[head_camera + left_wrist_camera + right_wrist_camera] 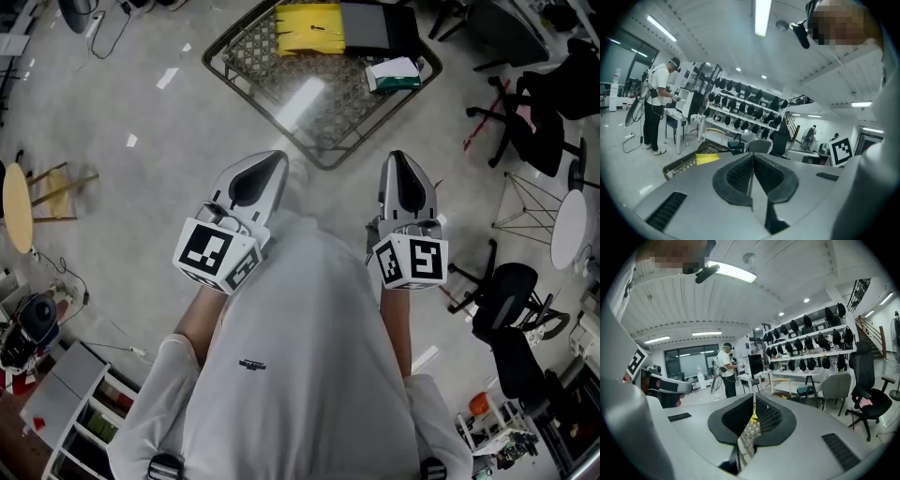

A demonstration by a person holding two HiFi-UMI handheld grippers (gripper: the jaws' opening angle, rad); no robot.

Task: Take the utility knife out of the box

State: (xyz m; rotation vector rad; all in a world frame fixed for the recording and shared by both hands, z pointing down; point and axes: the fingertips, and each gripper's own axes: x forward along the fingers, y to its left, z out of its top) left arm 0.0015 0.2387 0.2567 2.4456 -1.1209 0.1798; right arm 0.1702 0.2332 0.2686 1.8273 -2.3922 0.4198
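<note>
1. Shirt (300,356) fills the foreground.
2. Left gripper (270,161) and right gripper (397,159) both have jaws together, empty.
3. Yellow box (309,26) lies on the glass table (272,89) ahead, well apart; knife cannot be made out.

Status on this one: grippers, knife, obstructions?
Both shut, empty: left gripper, right gripper. No knife seen; table ahead, not reached. Nothing in the way.

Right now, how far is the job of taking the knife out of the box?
Done: nothing that shows. In hand: the left gripper and right gripper are both shut and empty, short of the table ahead, where a yellow thing lies. Left: everything; I cannot make out a box or knife.
</note>
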